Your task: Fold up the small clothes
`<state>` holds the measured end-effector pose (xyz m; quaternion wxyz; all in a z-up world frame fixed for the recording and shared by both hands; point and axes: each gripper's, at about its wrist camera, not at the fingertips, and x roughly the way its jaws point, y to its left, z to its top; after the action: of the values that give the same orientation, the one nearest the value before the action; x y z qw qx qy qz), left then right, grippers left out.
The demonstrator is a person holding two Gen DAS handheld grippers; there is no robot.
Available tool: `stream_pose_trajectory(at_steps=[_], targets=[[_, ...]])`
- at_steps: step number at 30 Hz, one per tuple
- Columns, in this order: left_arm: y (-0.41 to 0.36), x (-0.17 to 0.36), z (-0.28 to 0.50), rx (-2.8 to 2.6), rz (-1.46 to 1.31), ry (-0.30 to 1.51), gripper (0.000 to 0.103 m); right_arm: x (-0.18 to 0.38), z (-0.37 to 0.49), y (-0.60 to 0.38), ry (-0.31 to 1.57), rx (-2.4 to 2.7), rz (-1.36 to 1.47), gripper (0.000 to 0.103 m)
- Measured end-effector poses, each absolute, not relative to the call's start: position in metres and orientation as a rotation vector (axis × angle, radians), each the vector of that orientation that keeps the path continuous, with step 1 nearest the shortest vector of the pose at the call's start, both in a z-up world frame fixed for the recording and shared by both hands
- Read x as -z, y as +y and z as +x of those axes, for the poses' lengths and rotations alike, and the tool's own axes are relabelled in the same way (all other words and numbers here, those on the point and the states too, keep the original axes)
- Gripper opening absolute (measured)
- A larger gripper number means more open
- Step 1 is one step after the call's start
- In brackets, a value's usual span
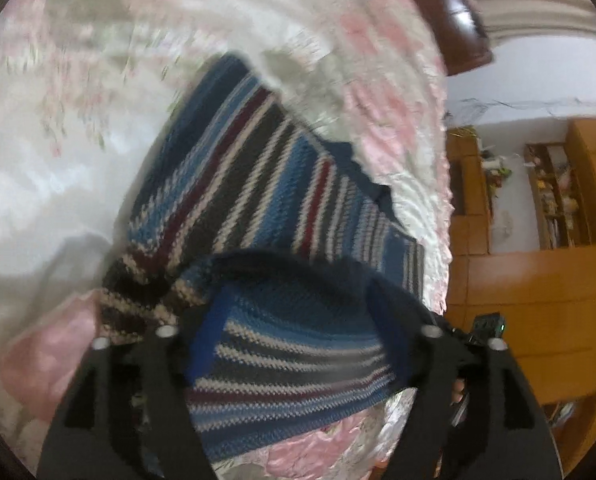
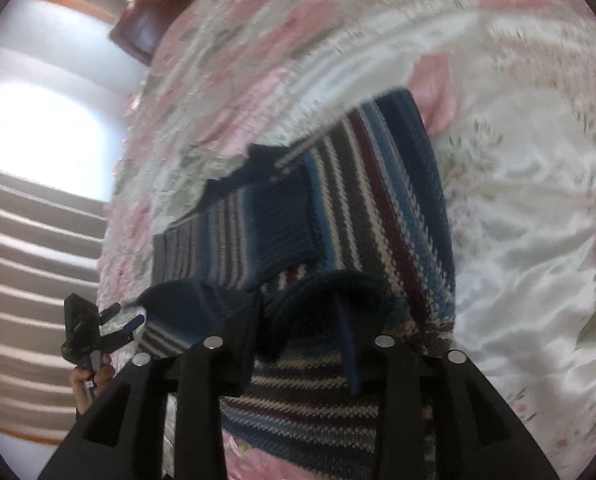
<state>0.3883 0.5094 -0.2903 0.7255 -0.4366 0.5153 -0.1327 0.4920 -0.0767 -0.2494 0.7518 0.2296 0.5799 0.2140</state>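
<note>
A striped knitted sweater (image 1: 258, 168) in blue, grey, white and maroon bands lies on a bed covered with a shiny floral bedspread (image 1: 78, 128) of pink and white. In the left wrist view the garment stretches from the near edge of the frame away towards the far middle, its navy ribbed hem (image 1: 214, 92) at the far end.

The left gripper (image 1: 294, 320) has a near edge of the sweater bunched between its jaws: a dark navy fold arches across the gap and striped knit fills the space between the two black fingers (image 1: 162, 380). The jaws stand fairly wide, with cloth packed between them, but whether they are pressing on it cannot be told from this view.

In the right wrist view the right gripper (image 2: 298, 332) sits at the near end of the sweater (image 2: 378, 184). A navy fold of the knit lies between its jaws, which are partly closed around it, and striped fabric hangs below. A sleeve with a navy ribbed cuff (image 2: 282, 224) is folded across the body of the garment, just beyond the jaws.

At the left of that view the other gripper (image 2: 82, 328) shows at the bed's edge, held by a hand (image 2: 90, 380). Wooden shelving (image 1: 538, 200) stands far to the right in the left wrist view.
</note>
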Motion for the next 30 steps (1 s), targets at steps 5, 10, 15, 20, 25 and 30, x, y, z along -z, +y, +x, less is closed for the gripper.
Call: stream_pose_trajectory(at_steps=[5,10,15,20,25,30], targets=[[0.524,0.271,0.38,0.297,-0.883,1.095,0.079,0.226,0.499,-0.087,1.218,-0.52,0.462,0.061],[0.529,0.271,0.39,0.32,-0.799,1.095,0.08,0.233,0.517,-0.08,1.265,-0.545,0.365,0.053],[0.514,0.283,0.414,0.416,-0.738,1.136,0.08,0.253,0.533,-0.061,1.33,-0.608,0.297,0.044],[0.498,0.301,0.438,0.435,-0.643,1.207,0.08,0.271,0.546,-0.055,1.351,-0.595,0.279,0.044],[0.483,0.325,0.455,0.446,-0.586,1.282,0.072,0.283,0.553,-0.053,1.369,-0.59,0.279,0.043],[0.481,0.332,0.458,0.456,-0.573,1.293,0.026,0.285,0.552,-0.053,1.375,-0.601,0.267,0.043]])
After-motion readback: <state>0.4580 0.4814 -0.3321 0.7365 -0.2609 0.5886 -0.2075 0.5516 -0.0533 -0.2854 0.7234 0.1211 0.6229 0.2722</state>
